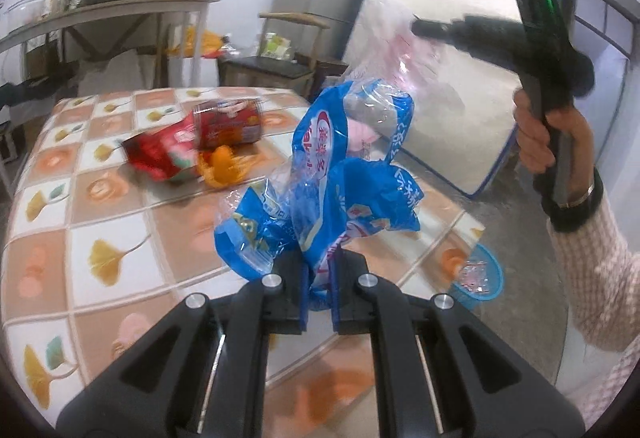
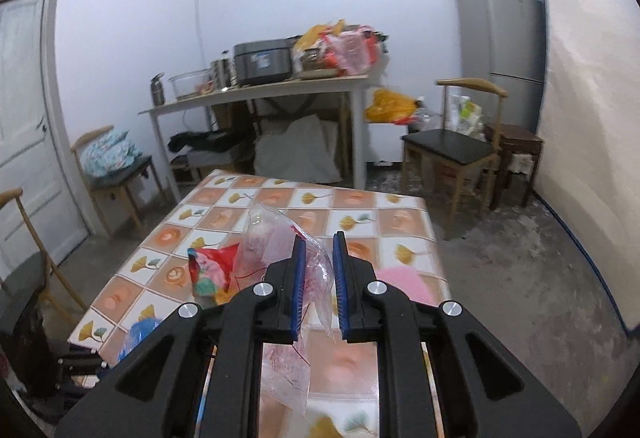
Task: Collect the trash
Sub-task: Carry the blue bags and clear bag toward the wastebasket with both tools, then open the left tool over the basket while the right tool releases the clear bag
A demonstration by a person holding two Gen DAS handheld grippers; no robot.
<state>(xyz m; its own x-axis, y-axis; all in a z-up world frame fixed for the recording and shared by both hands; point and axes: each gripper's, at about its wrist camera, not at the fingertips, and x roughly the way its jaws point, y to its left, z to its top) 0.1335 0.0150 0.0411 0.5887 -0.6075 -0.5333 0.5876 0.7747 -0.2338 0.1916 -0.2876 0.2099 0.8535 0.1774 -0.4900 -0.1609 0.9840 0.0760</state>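
Left tool [image 1: 320, 278] clamped on crumpled blue bag [image 1: 336, 174], lifted clear above the surface [image 1: 120, 198] near its right edge. Clear pinkish wrap [image 1: 400, 50] rising behind the blue bag, blurred; contact between them not clear.

Right tool [image 2: 319, 278] nearly together, pinching clear plastic bag [image 2: 316, 270] with pink print; the film runs between the pads, spills up to the left and hangs down below. In the left view right tool [image 1: 424, 27] seen from the side at upper right, blurred, gripped by right hand [image 1: 536, 134] in a pink knit sleeve [image 1: 600, 278].

Red wrapper [image 1: 160, 154] lying toward the far left part of the surface, red tub [image 1: 230, 124] on its side just behind it, orange scrap [image 1: 224, 166] touching the wrapper's right end. Same red wrapper [image 2: 210, 270] left of the right tool in the right view.

Blue basket [image 1: 486, 288] on the floor just off the right edge of the surface, shiny trash inside.

Checked cloth with leaf and flower print covering the surface.
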